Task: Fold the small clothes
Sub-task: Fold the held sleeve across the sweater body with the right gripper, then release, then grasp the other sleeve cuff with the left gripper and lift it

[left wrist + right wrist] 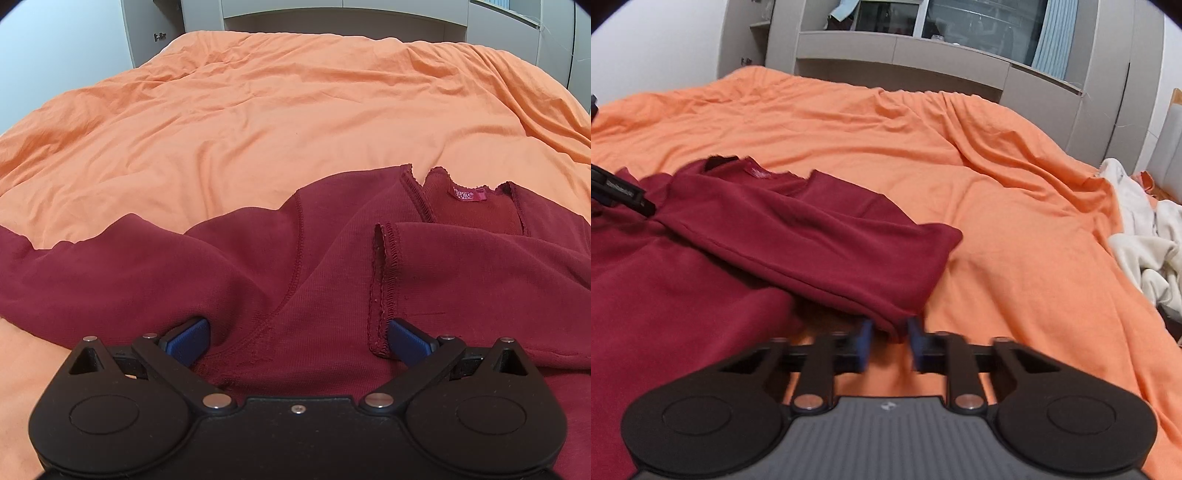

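The left gripper (pixel 297 338) has its jaws spread wide, the blue pads (pixel 188 341) resting down on the dark red top (pixel 314 266) with a broad stretch of cloth between them and nothing pinched. Just by the right-hand pad runs a stitched cuff edge (pixel 382 288) of a sleeve folded across the chest. Beyond it lies the neckline with a pink label (pixel 468 194) showing inside the collar.

The right gripper (pixel 888 341) has its jaws drawn close together, and a bunched edge of the red top's sleeve (pixel 827 240) sits between the blue pads; the view is blurred here, but the cloth appears gripped. From that point the sleeve stretches away to the left, lying over the body of the garment towards the collar. At the far left edge of this view a black part of the other gripper (pixel 620 192) sits over the cloth.

The top lies spread on the near part of a bed covered with a wrinkled orange sheet (pixel 258 110). A heap of cream-white clothes (pixel 1145 243) rests at the bed's right edge, well apart from the top. Behind the bed stands a grey wall unit (pixel 905 51) with shelves and glass doors.
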A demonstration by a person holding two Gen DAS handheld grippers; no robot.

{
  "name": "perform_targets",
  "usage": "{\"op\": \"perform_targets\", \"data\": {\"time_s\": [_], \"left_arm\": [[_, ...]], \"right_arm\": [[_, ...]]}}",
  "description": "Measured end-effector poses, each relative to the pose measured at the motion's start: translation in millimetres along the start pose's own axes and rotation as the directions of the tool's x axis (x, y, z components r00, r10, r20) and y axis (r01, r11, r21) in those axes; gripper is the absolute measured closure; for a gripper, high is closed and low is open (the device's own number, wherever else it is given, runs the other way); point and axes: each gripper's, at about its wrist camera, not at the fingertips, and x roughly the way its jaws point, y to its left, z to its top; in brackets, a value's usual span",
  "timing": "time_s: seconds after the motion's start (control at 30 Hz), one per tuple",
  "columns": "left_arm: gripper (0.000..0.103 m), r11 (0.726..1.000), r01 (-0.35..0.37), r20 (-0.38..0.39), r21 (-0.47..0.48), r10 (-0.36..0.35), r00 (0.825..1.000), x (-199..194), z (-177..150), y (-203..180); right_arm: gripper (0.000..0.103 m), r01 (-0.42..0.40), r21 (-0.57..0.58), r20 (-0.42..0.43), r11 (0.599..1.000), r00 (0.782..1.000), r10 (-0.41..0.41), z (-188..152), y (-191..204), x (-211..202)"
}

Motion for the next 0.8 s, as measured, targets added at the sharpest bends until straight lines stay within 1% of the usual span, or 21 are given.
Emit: {"op": "perform_targets", "data": {"time_s": [0.03, 0.07, 0.13, 0.2, 0.23, 0.3, 0.37, 0.4, 0.43, 0.47, 0.5, 0.53, 0.6, 0.67, 0.73, 0.8], "left_arm": [[0.001, 1.0, 0.0, 0.0, 0.0, 0.0, 1.0, 0.1, -0.3, 0.0], [0.0, 1.0, 0.0, 0.0, 0.0, 0.0, 1.0, 0.0, -0.2, 0.0], [0.001, 1.0, 0.003, 0.0, -0.005, -0.003, 1.0, -0.7, 0.1, 0.6], [0.001, 1.0, 0.011, -0.004, -0.016, -0.011, 1.0, -4.9, 2.1, 1.3], [0.001, 1.0, 0.016, 0.0, -0.019, -0.016, 1.0, -8.5, 3.2, 1.6], [0.001, 1.0, 0.001, 0.008, -0.023, -0.001, 1.0, -18.0, 5.7, 2.1], [0.001, 0.999, -0.015, 0.025, -0.032, 0.016, 1.0, -29.9, 8.3, 4.9], [0.001, 0.999, -0.016, 0.035, -0.038, 0.018, 0.999, -36.4, 9.2, 7.2], [0.001, 0.999, -0.016, 0.048, -0.045, 0.018, 0.999, -43.7, 10.5, 11.2], [0.001, 0.998, -0.018, 0.06, -0.053, 0.021, 0.998, -50.8, 11.6, 16.1], [0.001, 0.998, -0.023, 0.074, -0.064, 0.027, 0.997, -58.1, 12.5, 22.2], [0.001, 0.996, -0.028, 0.09, -0.08, 0.035, 0.995, -65.9, 13.2, 29.4], [0.0, 0.993, -0.033, 0.12, -0.113, 0.047, 0.992, -79.6, 15.6, 46.9], [0.001, 0.985, -0.062, 0.139, -0.162, 0.085, 0.987, -89.7, 19.2, 68.8], [0.0, 0.974, -0.089, 0.141, -0.208, 0.12, 0.983, -94.5, 21.2, 94.8], [0.0, 0.964, -0.121, 0.121, -0.238, 0.153, 0.981, -94.3, 22.6, 122.9]], "right_arm": [[0.093, 0.007, -0.005, -0.002, 1.0, 1.0, -0.007, 0.3, 0.9, 0.0], [0.094, 0.014, -0.006, -0.025, 1.0, 1.0, -0.015, 1.1, 1.9, 1.7], [0.094, 0.012, 0.029, -0.084, 0.999, 0.996, -0.01, 2.0, 1.9, 6.3], [0.094, 0.007, 0.055, -0.105, 0.998, 0.994, -0.001, 2.3, 1.5, 7.4], [0.091, 0.003, 0.061, -0.099, 0.998, 0.995, 0.003, 2.5, 0.9, 5.6], [0.08, -0.011, 0.085, -0.088, 0.996, 0.996, 0.018, 3.5, -2.2, -0.2], [0.049, -0.005, 0.108, -0.082, 0.994, 0.997, 0.014, 5.8, -4.6, -8.4], [0.044, 0.006, 0.11, -0.07, 0.994, 0.998, 0.002, 7.4, -4.4, -15.1], [0.034, 0.018, 0.113, -0.056, 0.993, 0.998, -0.012, 9.3, -3.9, -22.9], [0.02, 0.033, 0.123, -0.044, 0.992, 0.999, -0.028, 11.3, -3.5, -31.0], [0.011, 0.048, 0.141, -0.029, 0.989, 0.999, -0.044, 13.0, -3.2, -39.1], [0.0, 0.058, 0.166, -0.012, 0.984, 0.998, -0.057, 15.2, -2.9, -47.7], [0.0, 0.044, 0.218, 0.022, 0.975, 0.999, -0.05, 17.1, 0.5, -64.4], [0.0, 0.006, 0.27, 0.04, 0.963, 0.999, -0.017, 16.9, 3.7, -77.6], [0.0, -0.035, 0.315, 0.06, 0.948, 0.998, 0.017, 14.9, 9.6, -90.0], [0.0, -0.085, 0.344, 0.086, 0.935, 0.995, 0.059, 10.7, 18.4, -101.0]]}}
